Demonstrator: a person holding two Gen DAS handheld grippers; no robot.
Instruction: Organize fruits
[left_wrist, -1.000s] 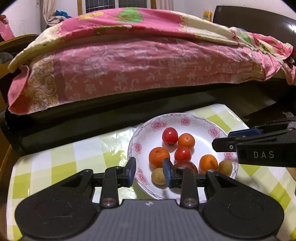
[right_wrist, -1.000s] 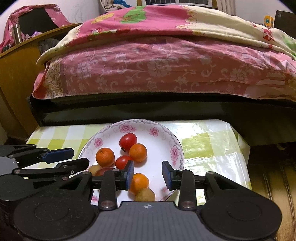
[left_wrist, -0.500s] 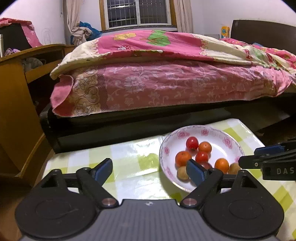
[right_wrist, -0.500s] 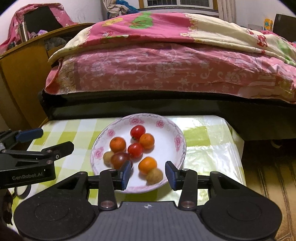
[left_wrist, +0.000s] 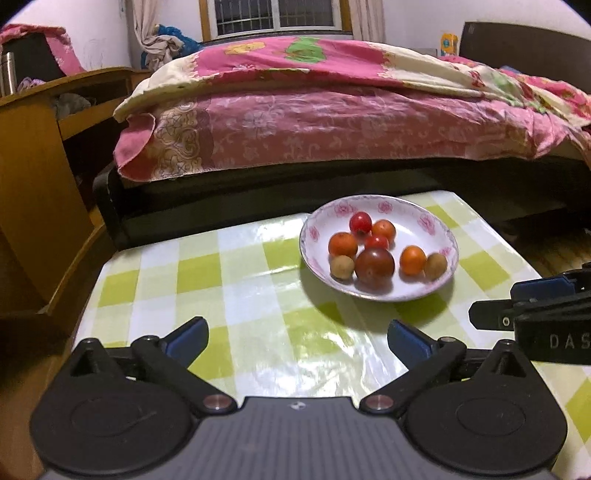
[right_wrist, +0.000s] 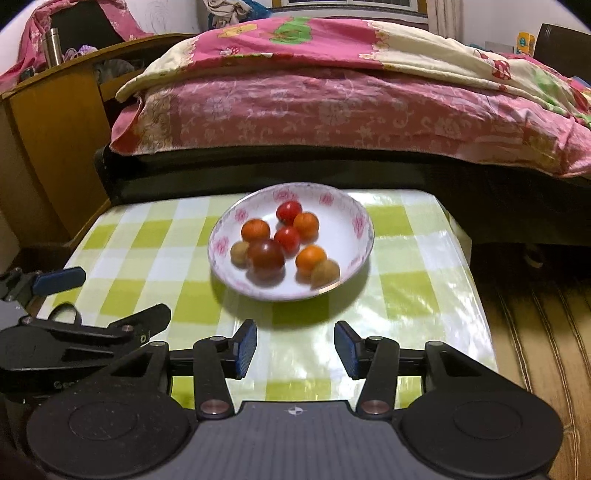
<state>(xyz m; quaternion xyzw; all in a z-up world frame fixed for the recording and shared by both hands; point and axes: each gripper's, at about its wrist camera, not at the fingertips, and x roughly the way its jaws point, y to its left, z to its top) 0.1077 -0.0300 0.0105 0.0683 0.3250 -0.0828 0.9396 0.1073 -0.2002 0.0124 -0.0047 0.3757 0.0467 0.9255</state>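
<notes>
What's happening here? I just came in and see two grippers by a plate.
A person holds two handheld grippers over a green-checked table. The left gripper and the right gripper are both open and empty, short of the floral plate. The plate holds eight fruits: three oranges, two red tomatoes, a dark tomato and two small brown ones. Nothing is being gripped.

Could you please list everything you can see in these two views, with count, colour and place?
plate: one, white with pink flowers, on the table.
oranges: three, orange, in the plate.
tomatoes: two red, one larger dark red, in the plate.
brown fruits: two, tan, at the plate's near side.
table: one, green-and-white checked cover, before the bed.
bed: one, pink floral bedding, behind.
flask: one, metal, on the wooden furniture at left.
left tongs: open, empty.
right tongs: open, empty.
</notes>
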